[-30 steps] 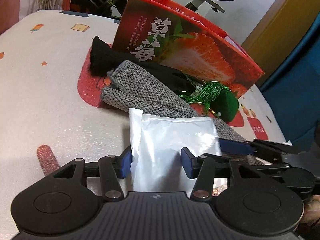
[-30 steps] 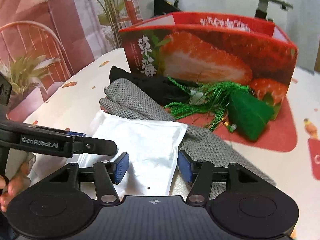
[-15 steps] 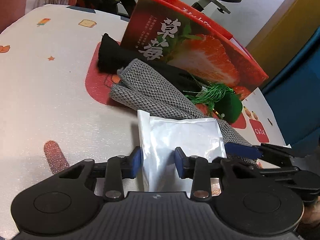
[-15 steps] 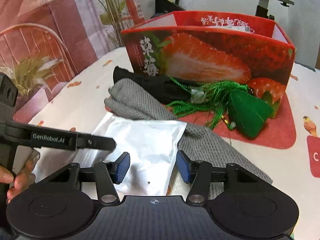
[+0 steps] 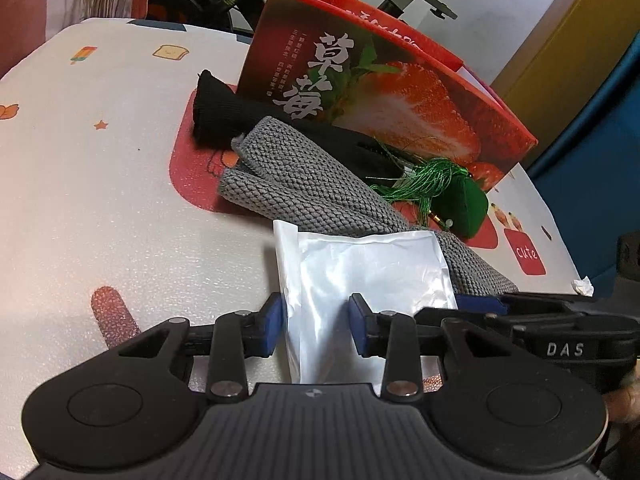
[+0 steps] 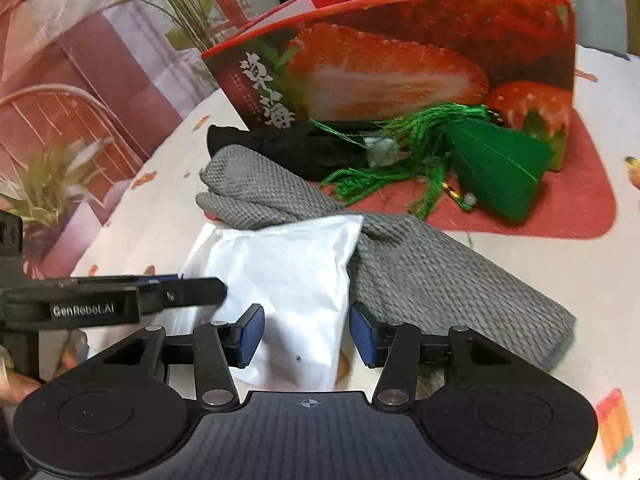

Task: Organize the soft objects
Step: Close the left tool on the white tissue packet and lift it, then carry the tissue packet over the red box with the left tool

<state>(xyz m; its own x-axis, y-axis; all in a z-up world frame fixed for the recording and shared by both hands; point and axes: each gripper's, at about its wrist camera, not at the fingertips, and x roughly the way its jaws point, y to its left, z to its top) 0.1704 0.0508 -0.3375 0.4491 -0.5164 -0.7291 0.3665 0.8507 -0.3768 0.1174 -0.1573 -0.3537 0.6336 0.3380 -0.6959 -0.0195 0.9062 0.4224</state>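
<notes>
The left hand-held gripper [image 5: 316, 328] has its blue pads narrowed onto the near left edge of a white soft pouch [image 5: 368, 276], gripping it. The right hand-held gripper [image 6: 306, 334] stands wider, straddling the pouch's near right corner without clear contact. The pouch lies on the table [image 5: 100, 200], its far edge overlapping a grey knitted cloth [image 5: 304, 184]. At one o'clock lies a green tasselled sachet [image 5: 460, 204]; at twelve stands a strawberry box [image 5: 380, 80], black fabric [image 5: 220, 112] against it.
</notes>
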